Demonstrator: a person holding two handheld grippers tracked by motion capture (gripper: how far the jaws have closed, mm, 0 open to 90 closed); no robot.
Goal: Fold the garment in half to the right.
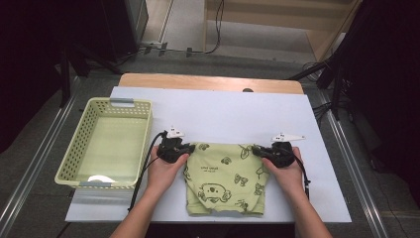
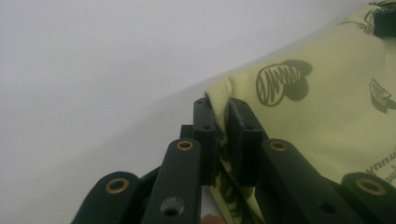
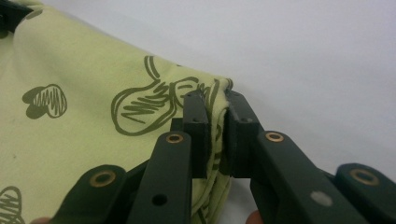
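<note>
A folded pale green garment [image 1: 224, 178] with dark animal prints lies on the white table cover near the front edge. My left gripper [image 1: 184, 148] is shut on its far left corner. In the left gripper view the black jaws pinch the green cloth [image 2: 303, 107] at its edge, with my left gripper [image 2: 223, 109] closed tight on the fold. My right gripper [image 1: 258, 150] is shut on the far right corner. In the right gripper view my right gripper [image 3: 215, 103] squeezes the bunched garment [image 3: 93, 121] between its pads.
A pale green plastic basket [image 1: 74, 148] stands at the left of the table, with something white at its near end. The white table cover [image 1: 223, 111] reaches to a wooden strip at the far edge. Dark stands and cables flank the table.
</note>
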